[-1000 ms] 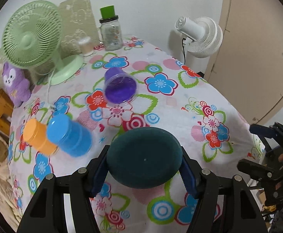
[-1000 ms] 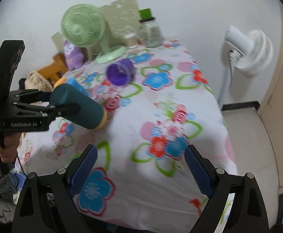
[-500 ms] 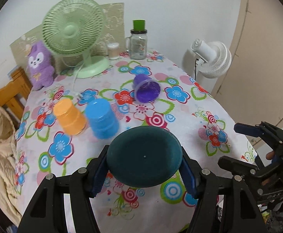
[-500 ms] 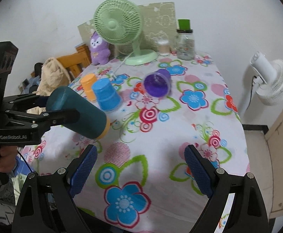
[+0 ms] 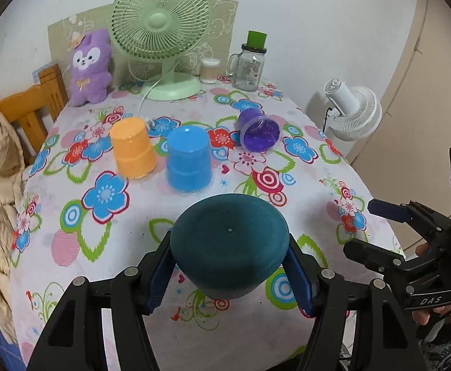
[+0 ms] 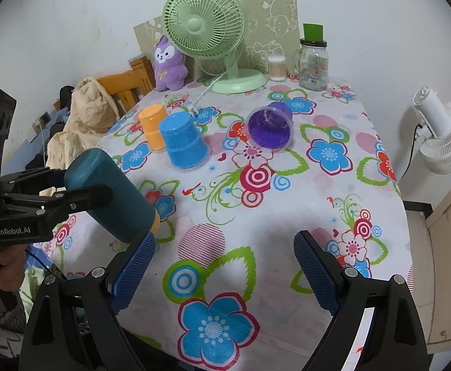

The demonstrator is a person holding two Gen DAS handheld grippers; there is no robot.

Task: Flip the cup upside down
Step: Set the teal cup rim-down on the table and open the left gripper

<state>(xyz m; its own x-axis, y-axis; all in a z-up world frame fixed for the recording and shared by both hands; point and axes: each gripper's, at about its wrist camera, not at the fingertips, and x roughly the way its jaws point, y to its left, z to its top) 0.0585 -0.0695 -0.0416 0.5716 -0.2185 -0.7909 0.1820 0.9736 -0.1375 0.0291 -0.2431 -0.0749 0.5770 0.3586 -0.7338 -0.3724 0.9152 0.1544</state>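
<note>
My left gripper [image 5: 230,273] is shut on a dark teal cup [image 5: 229,241], held above the near edge of the flowered table [image 5: 102,247], its base facing the left wrist camera. In the right wrist view the teal cup [image 6: 114,198] is tilted, base up-left, in the left gripper [image 6: 71,198]. My right gripper [image 6: 224,267] is open and empty over the table's front; it also shows in the left wrist view [image 5: 377,228]. A purple cup [image 6: 270,130] lies on its side. A blue cup [image 6: 182,143] and an orange cup [image 6: 153,123] stand upside down.
A green desk fan [image 6: 207,31], a purple plush toy [image 6: 168,65], a glass jar with a green lid [image 6: 313,58] and a small swab pot [image 6: 276,68] stand at the table's back. A white floor fan [image 6: 441,136] is right; a wooden chair with beige cloth [image 6: 83,117] is left.
Both grippers have pulled back and risen, so more of the table shows. The teal cup stays gripped in the left gripper. The right gripper stays open.
</note>
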